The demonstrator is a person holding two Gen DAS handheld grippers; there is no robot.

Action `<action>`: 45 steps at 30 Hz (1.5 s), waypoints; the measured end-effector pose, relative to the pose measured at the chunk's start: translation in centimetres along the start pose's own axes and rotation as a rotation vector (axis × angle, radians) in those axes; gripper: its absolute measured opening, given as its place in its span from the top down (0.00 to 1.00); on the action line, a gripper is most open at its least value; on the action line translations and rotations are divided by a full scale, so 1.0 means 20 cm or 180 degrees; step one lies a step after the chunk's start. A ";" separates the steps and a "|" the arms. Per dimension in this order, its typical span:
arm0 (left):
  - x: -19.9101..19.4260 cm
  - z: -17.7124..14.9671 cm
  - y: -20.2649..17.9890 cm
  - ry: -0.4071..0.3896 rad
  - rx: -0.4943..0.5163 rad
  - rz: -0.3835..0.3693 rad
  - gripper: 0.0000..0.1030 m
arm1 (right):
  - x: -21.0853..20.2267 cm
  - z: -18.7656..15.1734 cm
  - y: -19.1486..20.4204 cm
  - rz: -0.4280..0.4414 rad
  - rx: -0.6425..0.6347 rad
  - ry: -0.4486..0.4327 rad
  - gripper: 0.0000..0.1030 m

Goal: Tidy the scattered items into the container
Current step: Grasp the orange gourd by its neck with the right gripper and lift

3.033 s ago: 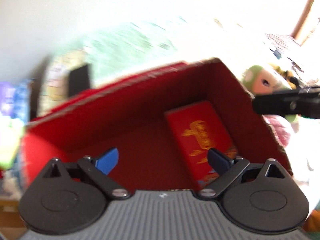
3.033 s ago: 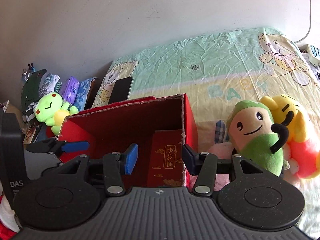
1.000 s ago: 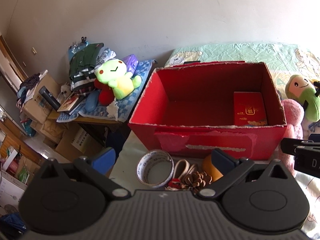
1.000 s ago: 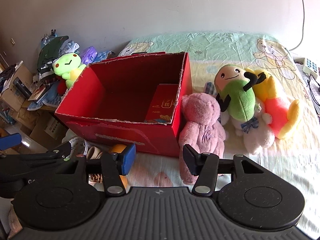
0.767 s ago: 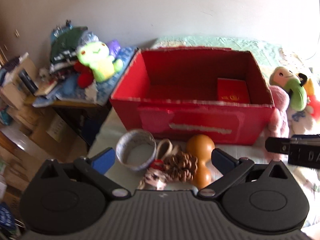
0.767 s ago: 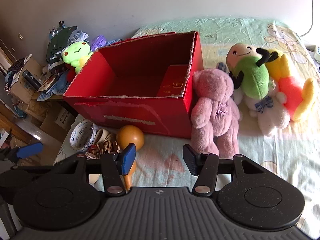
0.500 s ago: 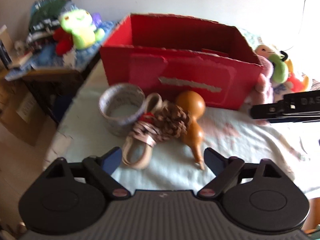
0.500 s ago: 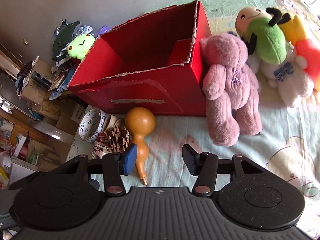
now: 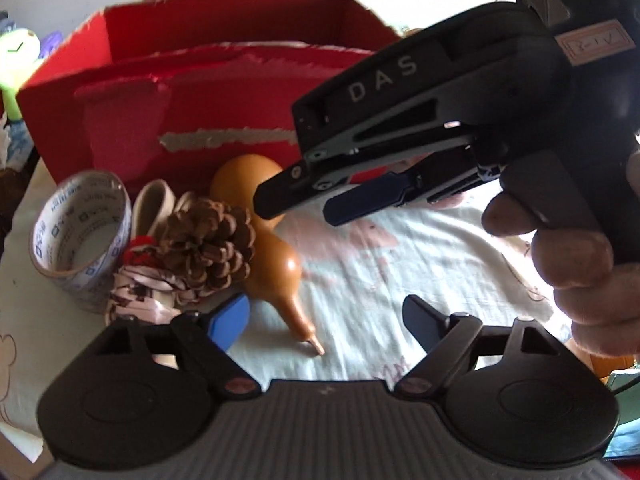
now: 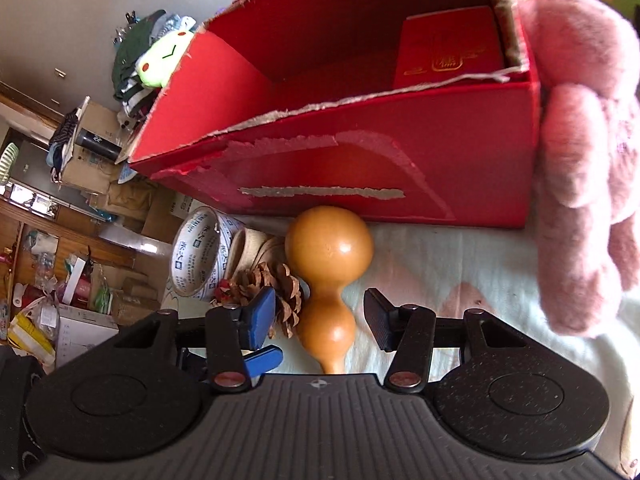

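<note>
Bedsheet [image 10: 460,256] beside the red box [image 10: 440,168], which holds one red packet [image 10: 448,52], carries gourd [image 10: 326,276], pinecone [image 9: 208,240] and tape roll [image 9: 80,236] unpacked; right gripper [image 10: 320,316] released astride the gourd, left gripper [image 9: 326,320] closing, empty.

A glossy orange gourd [image 10: 328,276] is lying on the bed just before the torn red box [image 10: 400,168], touching a brown pinecone [image 10: 280,296]. A printed tape roll [image 10: 200,256] is sitting beside them.
</note>
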State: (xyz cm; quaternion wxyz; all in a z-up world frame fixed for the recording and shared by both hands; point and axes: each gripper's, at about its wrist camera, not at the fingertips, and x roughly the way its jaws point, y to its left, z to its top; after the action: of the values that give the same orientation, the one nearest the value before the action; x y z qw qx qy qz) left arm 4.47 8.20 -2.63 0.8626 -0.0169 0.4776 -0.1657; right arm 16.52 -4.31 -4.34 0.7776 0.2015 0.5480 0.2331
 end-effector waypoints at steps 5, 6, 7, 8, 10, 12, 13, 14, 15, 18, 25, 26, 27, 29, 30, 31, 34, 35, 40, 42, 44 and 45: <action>0.08 0.03 0.05 0.0107 0.0025 -0.0104 0.28 | 0.05 0.03 -0.01 -0.0007 0.0040 0.0056 0.48; 0.10 0.03 0.05 0.0147 0.0050 -0.0128 0.31 | 0.05 0.03 -0.02 0.0009 0.0072 0.0073 0.47; 0.12 0.04 0.05 0.0178 0.0076 -0.0129 0.32 | 0.06 0.03 -0.03 0.0023 0.0097 0.0091 0.46; 0.14 0.04 0.05 0.0194 0.0095 -0.0115 0.32 | 0.06 0.04 -0.04 0.0044 0.0124 0.0104 0.43; 0.17 0.05 0.05 0.0222 0.0098 -0.0126 0.32 | 0.07 0.04 -0.07 0.0109 0.0220 0.0120 0.41; 0.19 0.06 0.05 0.0235 0.0085 -0.0140 0.32 | 0.09 0.02 -0.12 0.0192 0.0367 0.0163 0.41; 0.20 0.06 0.04 0.0226 0.0092 -0.0148 0.32 | 0.10 0.01 -0.15 0.0234 0.0460 0.0200 0.42; 0.21 0.07 0.03 0.0221 0.0108 -0.0157 0.32 | 0.10 0.00 -0.18 0.0261 0.0521 0.0232 0.49; 0.21 0.07 0.02 0.0210 0.0135 -0.0142 0.32 | 0.10 -0.01 -0.20 0.0270 0.0536 0.0248 0.52; 0.24 0.07 -0.04 0.0191 0.0268 -0.0058 0.32 | 0.05 -0.05 -0.25 0.0243 0.0552 0.0230 0.61; 0.29 0.07 -0.21 0.0231 0.0477 -0.0214 0.41 | -0.14 -0.16 -0.48 0.0169 0.0809 0.0170 0.64; 0.30 0.07 -0.24 0.0243 0.0539 -0.0227 0.42 | -0.16 -0.17 -0.50 0.0139 0.0836 0.0157 0.65; 0.31 0.07 -0.28 0.0252 0.0620 -0.0228 0.43 | -0.19 -0.18 -0.52 0.0099 0.0845 0.0146 0.65; 0.33 0.06 -0.36 0.0271 0.0780 -0.0232 0.48 | -0.24 -0.20 -0.55 0.0001 0.0824 0.0148 0.68; 0.33 0.06 -0.40 0.0287 0.0849 -0.0241 0.50 | -0.27 -0.22 -0.57 -0.0037 0.0813 0.0146 0.68; 0.34 0.06 -0.43 0.0313 0.0900 -0.0267 0.55 | -0.30 -0.24 -0.59 -0.0059 0.0807 0.0141 0.69; 0.34 0.06 -0.50 0.0399 0.0980 -0.0429 0.58 | -0.38 -0.27 -0.67 -0.0009 0.0913 0.0144 0.69; 0.34 0.06 -0.53 0.0428 0.1027 -0.0482 0.61 | -0.41 -0.29 -0.70 0.0018 0.0950 0.0135 0.69; 0.30 0.04 -0.66 0.0448 0.1283 -0.0574 0.61 | -0.54 -0.34 -0.71 0.0113 0.1032 0.0030 0.70; 0.27 0.05 -0.70 0.0399 0.1329 -0.0595 0.61 | -0.61 -0.34 -0.71 0.0165 0.1056 -0.0083 0.70; 0.23 0.09 -0.74 0.0302 0.1337 -0.0631 0.62 | -0.70 -0.33 -0.71 0.0213 0.1067 -0.0226 0.70; 0.21 0.12 -0.75 0.0251 0.1326 -0.0657 0.62 | -0.75 -0.32 -0.71 0.0232 0.1060 -0.0301 0.70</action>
State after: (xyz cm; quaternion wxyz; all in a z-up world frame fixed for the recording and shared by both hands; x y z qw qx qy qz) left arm 4.34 -7.61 -1.94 0.8067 0.1192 0.4621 -0.3486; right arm 8.20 -24.17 -3.08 0.7495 0.3580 0.5341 0.1574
